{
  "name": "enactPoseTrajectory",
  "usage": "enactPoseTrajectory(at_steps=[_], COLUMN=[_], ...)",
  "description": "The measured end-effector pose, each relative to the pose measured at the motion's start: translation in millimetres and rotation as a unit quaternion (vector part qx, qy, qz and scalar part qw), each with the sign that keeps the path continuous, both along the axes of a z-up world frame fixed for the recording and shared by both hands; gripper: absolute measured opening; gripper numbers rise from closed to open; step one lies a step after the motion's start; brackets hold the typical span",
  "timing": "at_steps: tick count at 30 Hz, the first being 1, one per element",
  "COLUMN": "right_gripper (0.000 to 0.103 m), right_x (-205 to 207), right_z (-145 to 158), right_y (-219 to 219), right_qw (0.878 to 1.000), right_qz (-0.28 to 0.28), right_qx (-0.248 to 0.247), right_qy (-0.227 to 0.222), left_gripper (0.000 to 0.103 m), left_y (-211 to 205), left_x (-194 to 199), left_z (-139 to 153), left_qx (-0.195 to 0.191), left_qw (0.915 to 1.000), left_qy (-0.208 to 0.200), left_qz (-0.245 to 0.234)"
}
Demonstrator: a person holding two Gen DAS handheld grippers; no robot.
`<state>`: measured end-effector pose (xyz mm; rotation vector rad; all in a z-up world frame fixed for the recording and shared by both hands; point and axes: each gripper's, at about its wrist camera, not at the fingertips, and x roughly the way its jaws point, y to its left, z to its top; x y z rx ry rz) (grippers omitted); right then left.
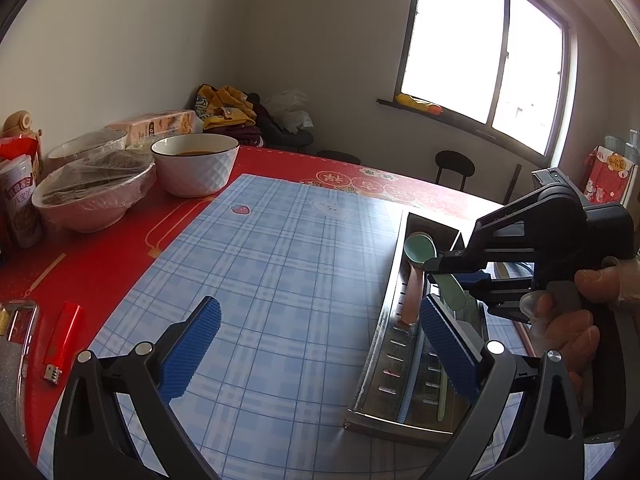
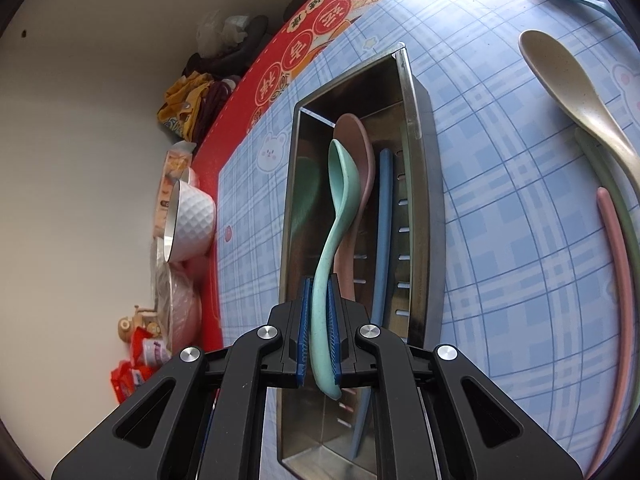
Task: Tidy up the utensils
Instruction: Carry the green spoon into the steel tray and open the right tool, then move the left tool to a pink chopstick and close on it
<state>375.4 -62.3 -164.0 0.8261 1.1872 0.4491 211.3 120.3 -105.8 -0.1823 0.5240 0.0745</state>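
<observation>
The right gripper (image 2: 319,334), pads pinching the teal spoon (image 2: 333,236) by its handle, held it directly above the steel utensil tray (image 2: 418,168), long axis parallel to the tray's, over a pink spoon (image 2: 359,140); the left gripper (image 1: 320,350) stood spread alongside.

The left tool (image 1: 316,344) hangs open over the plaid mat (image 1: 280,272), beside the steel tray (image 1: 384,344).

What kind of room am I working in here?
Likely a home dining room: a table with a red cloth, bowls of food, a chair by the window.
</observation>
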Motion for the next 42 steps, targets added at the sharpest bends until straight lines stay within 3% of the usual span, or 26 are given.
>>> enactPoseTrajectory(at_steps=[5,8,10,17,22,26,31,37,39,42], right_gripper=[0.011,0.025,0.040,0.041,0.041,0.041,0.041,0.041,0.041,0.041], right_x=[-0.3,-1.1,-1.6,-5.6,-14.2,-28.4,-58.6,-93.6,-100.6,-105.4], right_z=[-0.9,2.5,4.9,13.9,27.9,38.2,50.8,54.5,54.4,50.3], right_y=[2.5,3.2,1.7,-9.7,-25.5,-44.9,-78.6,-131.0,-149.9,-177.6], right_qw=[1.000,0.999,0.999,0.998,0.992,0.977,0.941,0.904,0.899,0.904], right_qz=[0.030,0.037,0.040,0.054,0.065,0.080,0.099,0.106,0.098,0.081], right_qx=[0.005,0.005,0.001,-0.007,-0.051,-0.112,-0.203,-0.277,-0.287,-0.286], right_qy=[-0.002,-0.009,-0.014,-0.039,-0.098,-0.166,-0.254,-0.308,-0.315,-0.308], left_gripper=[0.097,0.097,0.097,0.097,0.097,0.097,0.097,0.097,0.097,0.097], left_y=[-1.5,-1.8,-1.9,-1.9,-1.2,-1.9,-4.0,-11.5,-18.4,-26.9], left_x=[-0.4,-0.9,-1.4,-2.4,-1.9,-2.2,-3.5,-1.9,-2.7,-5.5], left_z=[0.2,0.3,0.5,1.2,1.4,1.6,2.9,4.3,6.2,12.2], left_qx=[0.004,0.005,0.005,0.005,0.005,0.008,0.014,0.033,0.046,0.059], left_qw=[1.0000,1.0000,1.0000,1.0000,1.0000,0.9999,0.9999,0.9995,0.9989,0.9982], left_qy=[0.000,-0.001,-0.001,0.000,-0.002,-0.002,-0.006,0.001,-0.002,-0.005], left_qz=[0.002,0.003,0.004,0.005,0.007,0.006,0.007,-0.001,-0.006,-0.005])
